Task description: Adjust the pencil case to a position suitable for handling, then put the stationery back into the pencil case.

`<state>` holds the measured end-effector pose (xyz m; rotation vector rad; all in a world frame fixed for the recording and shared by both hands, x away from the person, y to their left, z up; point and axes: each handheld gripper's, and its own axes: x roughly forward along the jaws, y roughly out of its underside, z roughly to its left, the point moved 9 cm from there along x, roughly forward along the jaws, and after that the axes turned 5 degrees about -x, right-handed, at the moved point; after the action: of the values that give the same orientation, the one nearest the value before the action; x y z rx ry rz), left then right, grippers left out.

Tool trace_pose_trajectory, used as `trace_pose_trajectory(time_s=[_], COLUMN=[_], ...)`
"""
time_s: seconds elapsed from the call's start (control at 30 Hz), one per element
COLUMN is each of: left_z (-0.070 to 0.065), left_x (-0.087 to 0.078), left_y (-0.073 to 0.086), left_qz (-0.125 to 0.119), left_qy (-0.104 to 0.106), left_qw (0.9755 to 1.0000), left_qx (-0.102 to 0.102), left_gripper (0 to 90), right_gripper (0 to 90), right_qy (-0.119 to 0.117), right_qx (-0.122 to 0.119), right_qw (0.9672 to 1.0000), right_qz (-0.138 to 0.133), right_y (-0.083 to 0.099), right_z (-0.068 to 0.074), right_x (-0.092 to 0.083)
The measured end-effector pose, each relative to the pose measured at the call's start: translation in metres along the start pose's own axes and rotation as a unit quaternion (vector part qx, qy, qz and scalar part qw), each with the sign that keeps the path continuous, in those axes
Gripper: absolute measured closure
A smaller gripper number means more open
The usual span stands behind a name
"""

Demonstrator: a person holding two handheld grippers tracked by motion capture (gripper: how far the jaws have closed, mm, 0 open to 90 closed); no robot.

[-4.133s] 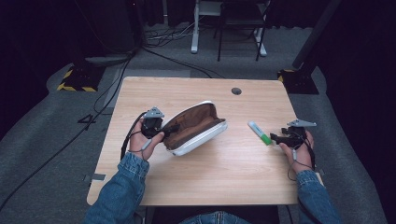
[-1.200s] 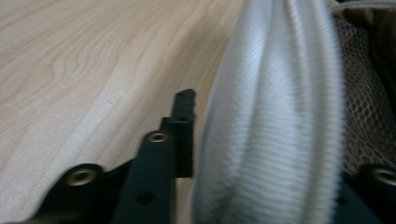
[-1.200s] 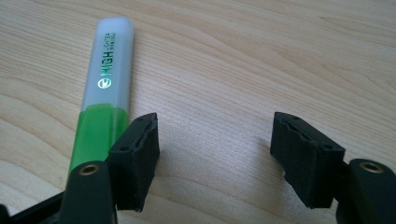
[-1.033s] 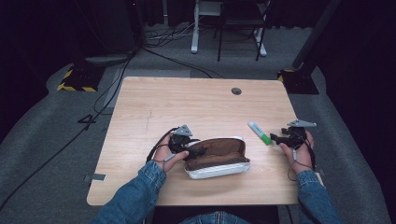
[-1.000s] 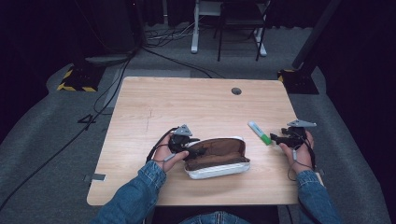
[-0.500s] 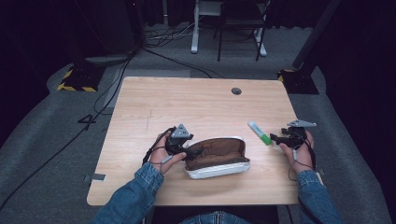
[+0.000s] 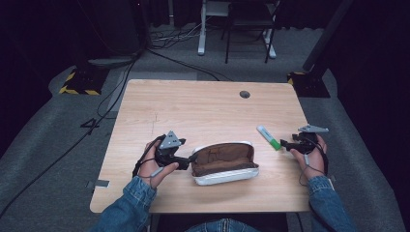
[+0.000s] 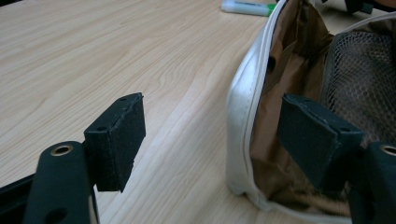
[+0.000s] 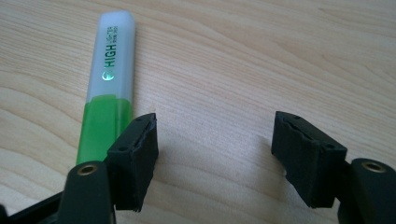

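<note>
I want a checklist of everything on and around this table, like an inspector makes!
Surface: wooden table, with a round grommet hole near the far edge.
Job's things: open pencil case, brown inside with a white rim; green highlighter lying flat to its right.
Clutter: nothing seen.
Grippers: left gripper open, jaws have just been opening, straddling the case's rim without pressing it; right gripper open, highlighter beside one jaw.
Cables: black cable loops from the left gripper; more on the floor.
Surroundings: grey carpet, desk legs behind.
</note>
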<state>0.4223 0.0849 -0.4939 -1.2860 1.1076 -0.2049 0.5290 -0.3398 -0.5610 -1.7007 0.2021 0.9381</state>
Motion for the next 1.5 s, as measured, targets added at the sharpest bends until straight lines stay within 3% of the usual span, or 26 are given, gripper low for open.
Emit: trace_pose_trajectory(time_s=[0.07,0.17,0.43,0.5,0.63,0.7,0.8,0.97,1.13,1.5], left_z=[0.003,0.012,0.040,0.046,0.055,0.057,0.060,0.064,0.070,0.074], left_x=[-0.010,-0.021,-0.041,-0.045,-0.049,-0.050,-0.052,-0.056,-0.059,-0.064], left_y=[0.004,0.012,0.035,0.042,0.055,0.060,0.069,0.082,0.093,0.110], left_qz=[-0.004,-0.002,0.020,0.032,0.051,0.061,0.075,0.099,0.110,0.129], left_qy=[-0.008,-0.027,-0.087,-0.102,-0.115,-0.116,-0.118,-0.126,-0.145,-0.150], left_qw=[0.9999,0.9995,0.9952,0.9936,0.9906,0.9893,0.9865,0.9829,0.9797,0.9759], left_qx=[-0.010,-0.017,-0.041,-0.038,-0.055,-0.064,-0.085,-0.090,-0.083,-0.091], left_gripper=[23.8,23.4,21.7,21.1,19.5,19.2,19.2,19.2,19.2,18.3], right_gripper=[32.0,31.0,28.9,29.5,34.7,43.9,46.8,49.4,49.2,52.7], right_qy=[-0.002,-0.006,-0.017,-0.022,-0.032,-0.046,-0.053,-0.062,-0.062,-0.055], right_qx=[0.014,0.022,0.015,0.011,0.003,-0.008,-0.017,-0.023,-0.033,-0.053], right_qw=[0.9998,0.9997,0.9997,0.9997,0.9993,0.9981,0.9962,0.9921,0.9907,0.9882], right_qz=[0.012,-0.005,-0.002,0.002,0.019,0.041,0.068,0.107,0.117,0.133], right_y=[0.000,-0.008,-0.023,-0.025,-0.030,-0.030,-0.030,-0.032,-0.034,-0.034], right_z=[0.000,0.001,0.007,0.010,0.018,0.024,0.030,0.044,0.049,0.052], right_x=[-0.003,-0.009,-0.020,-0.021,-0.022,-0.022,-0.021,-0.016,-0.009,0.009])
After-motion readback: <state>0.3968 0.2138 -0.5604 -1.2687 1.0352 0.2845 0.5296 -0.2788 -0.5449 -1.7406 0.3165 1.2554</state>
